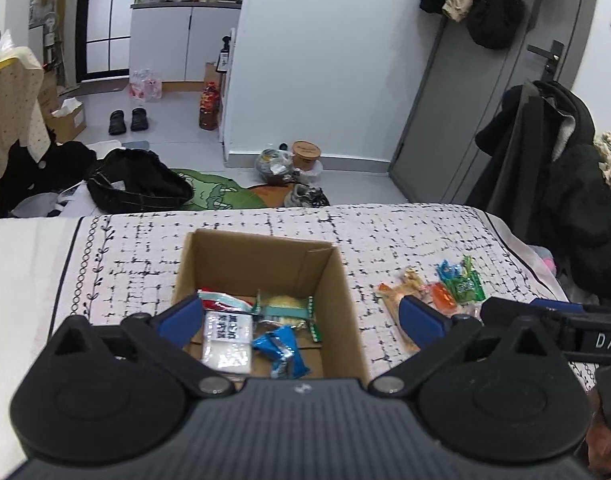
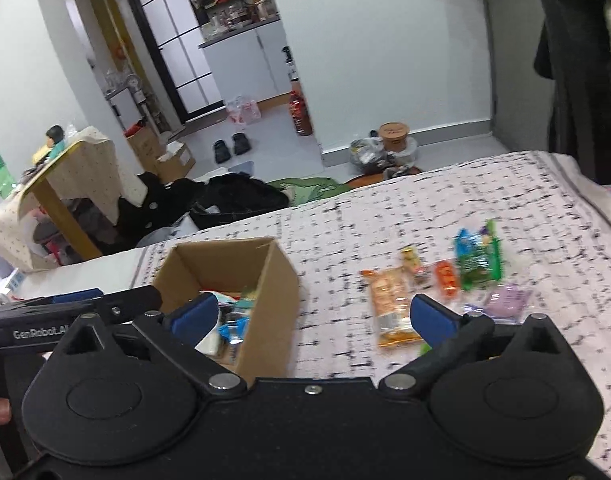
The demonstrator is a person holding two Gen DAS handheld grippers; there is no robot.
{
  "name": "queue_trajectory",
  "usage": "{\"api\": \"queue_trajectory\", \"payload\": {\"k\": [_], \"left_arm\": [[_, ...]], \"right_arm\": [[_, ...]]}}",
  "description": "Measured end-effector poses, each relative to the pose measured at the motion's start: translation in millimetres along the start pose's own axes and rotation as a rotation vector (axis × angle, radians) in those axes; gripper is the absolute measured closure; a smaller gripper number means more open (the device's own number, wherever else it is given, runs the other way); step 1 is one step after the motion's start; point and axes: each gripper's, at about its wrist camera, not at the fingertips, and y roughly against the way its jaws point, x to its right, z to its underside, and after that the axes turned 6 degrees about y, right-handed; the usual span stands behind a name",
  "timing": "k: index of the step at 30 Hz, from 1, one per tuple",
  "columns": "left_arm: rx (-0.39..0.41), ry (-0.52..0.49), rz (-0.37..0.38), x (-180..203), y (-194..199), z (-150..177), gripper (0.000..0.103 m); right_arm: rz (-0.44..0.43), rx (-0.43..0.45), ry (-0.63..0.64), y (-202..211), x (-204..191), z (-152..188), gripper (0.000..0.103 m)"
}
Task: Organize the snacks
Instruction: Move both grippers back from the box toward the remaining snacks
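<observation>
Here, a cardboard box [image 1: 261, 280] of snacks sits mid-frame on a patterned bedspread [image 1: 405, 232]. Both the left gripper [image 1: 301, 316] and right gripper [image 2: 313, 316] gape empty. Loose snack packets [image 2: 437, 280] lie at right; grabbing the crinkly, overlapping wrappers may snag two or slip.

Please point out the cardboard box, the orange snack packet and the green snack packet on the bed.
cardboard box [image 1: 345, 300]: left wrist view, on its right outer wall.
orange snack packet [image 2: 389, 304]: right wrist view, on the middle of the wrapper.
green snack packet [image 2: 479, 268]: right wrist view, on the wrapper's face.
</observation>
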Motion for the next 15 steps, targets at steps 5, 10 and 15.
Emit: {"api": "queue_trajectory", "payload": {"k": [5,10,15], "left_arm": [[-0.007,-0.010,0.010,10,-2,2,0.000],[-0.007,-0.045,0.017,21,-2,1,0.000],[-0.006,-0.092,0.022,34,-4,-3,0.000]], "right_arm": [[0.024,0.017,-0.002,14,13,0,0.000],[0.060,0.030,0.016,27,23,3,0.000],[0.088,0.021,0.003,34,35,7,0.000]]}}
